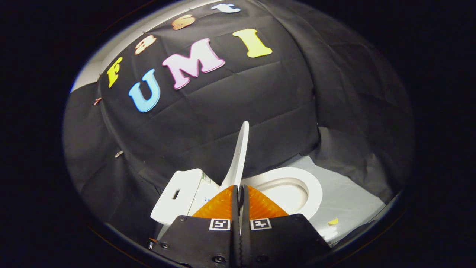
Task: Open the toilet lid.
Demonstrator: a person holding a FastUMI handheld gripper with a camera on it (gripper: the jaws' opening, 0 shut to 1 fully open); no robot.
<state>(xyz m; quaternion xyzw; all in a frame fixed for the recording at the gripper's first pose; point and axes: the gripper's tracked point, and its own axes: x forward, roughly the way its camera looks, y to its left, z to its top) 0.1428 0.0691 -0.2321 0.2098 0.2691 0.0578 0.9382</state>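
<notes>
Black cloth drapes the booth's far wall (230, 111) and folds down over a pale grey floor (346, 201) on the right. On that floor stands the toilet, with its white tank (178, 197) to the near left and the open seat ring (297, 186) to the right. Its toilet lid (240, 152) is raised nearly upright, seen edge-on, rising from just beyond my fingertips. My gripper (240, 191) has its fingers brought together with only a thin slit between them; the lid's lower edge meets that slit, but I cannot tell whether the pads are pinching it or merely closed just in front of it. By my judgement the task is nearly complete, the lid standing close to its balance point. Risks noted: if I release or withdraw before the lid passes vertical and rests back toward the tank, it may fall shut onto the seat. If I am clamped on it and pull away, I would drag it forward. Pushing hard could knock it against the tank. A small yellow scrap (333, 222) lies on the floor, near right, clear of the work.
</notes>
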